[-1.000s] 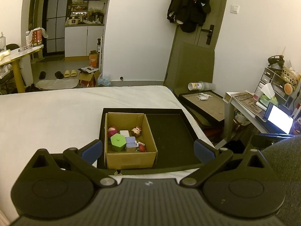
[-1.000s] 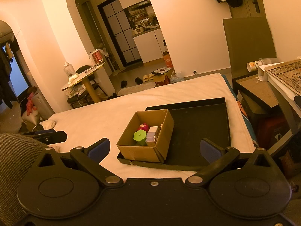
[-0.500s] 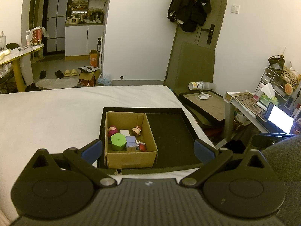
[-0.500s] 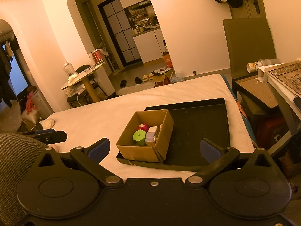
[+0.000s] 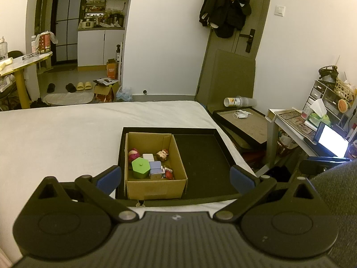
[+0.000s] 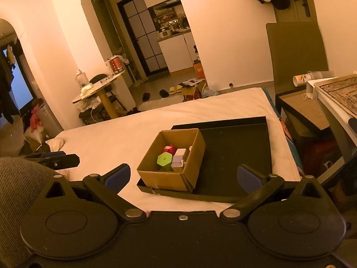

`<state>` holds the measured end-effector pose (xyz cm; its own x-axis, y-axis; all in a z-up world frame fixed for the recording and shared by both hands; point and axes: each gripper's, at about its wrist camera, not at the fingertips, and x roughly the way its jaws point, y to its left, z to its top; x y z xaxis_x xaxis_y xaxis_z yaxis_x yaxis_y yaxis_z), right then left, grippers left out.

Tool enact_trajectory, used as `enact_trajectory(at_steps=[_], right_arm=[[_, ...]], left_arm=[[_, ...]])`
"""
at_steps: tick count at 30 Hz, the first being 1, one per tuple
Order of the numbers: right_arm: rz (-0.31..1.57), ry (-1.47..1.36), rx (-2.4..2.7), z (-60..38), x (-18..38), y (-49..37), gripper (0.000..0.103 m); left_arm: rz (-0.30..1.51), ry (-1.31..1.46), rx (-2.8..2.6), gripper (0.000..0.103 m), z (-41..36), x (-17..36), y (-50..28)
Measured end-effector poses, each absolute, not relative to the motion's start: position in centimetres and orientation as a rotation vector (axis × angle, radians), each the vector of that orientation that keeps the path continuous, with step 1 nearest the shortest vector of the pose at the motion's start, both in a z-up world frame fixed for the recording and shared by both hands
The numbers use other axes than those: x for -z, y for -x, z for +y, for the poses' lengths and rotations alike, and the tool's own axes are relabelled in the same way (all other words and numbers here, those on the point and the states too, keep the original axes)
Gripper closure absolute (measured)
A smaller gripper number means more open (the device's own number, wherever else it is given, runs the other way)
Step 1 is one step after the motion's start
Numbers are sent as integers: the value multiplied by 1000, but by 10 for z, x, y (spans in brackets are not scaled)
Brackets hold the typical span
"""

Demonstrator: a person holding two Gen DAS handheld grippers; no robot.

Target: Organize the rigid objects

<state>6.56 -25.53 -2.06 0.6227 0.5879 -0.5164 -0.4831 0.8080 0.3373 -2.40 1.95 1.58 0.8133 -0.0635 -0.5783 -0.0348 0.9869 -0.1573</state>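
Note:
A cardboard box (image 5: 156, 185) stands in the left half of a black tray (image 5: 207, 156) on a white bed. It holds a green hexagonal box (image 5: 140, 167), a pale purple block (image 5: 155, 168), a white block (image 5: 148, 157), a round pink toy (image 5: 133, 154) and a small figurine (image 5: 162, 155). My left gripper (image 5: 175, 176) is open and empty, in front of the tray. My right gripper (image 6: 181, 175) is open and empty, also short of the tray (image 6: 234, 156). The box (image 6: 171, 179) and green hexagon (image 6: 164, 160) show in the right wrist view too.
The white bed (image 5: 55, 138) stretches left of the tray. To the right stand a low side table (image 5: 243, 122) and a cluttered desk with a lit laptop (image 5: 332, 141). The other gripper's tip (image 6: 55, 159) shows at left in the right wrist view.
Almost nothing has changed. Both grippers stay open and hold nearly still in front of the tray.

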Motion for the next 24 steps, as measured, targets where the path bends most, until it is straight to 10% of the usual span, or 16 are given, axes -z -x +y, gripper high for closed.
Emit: enact_trajectory(at_steps=[24], right_arm=[[655, -152, -627, -260, 16, -69, 0]], left_arm=[[636, 182, 3, 0, 25, -12, 24]])
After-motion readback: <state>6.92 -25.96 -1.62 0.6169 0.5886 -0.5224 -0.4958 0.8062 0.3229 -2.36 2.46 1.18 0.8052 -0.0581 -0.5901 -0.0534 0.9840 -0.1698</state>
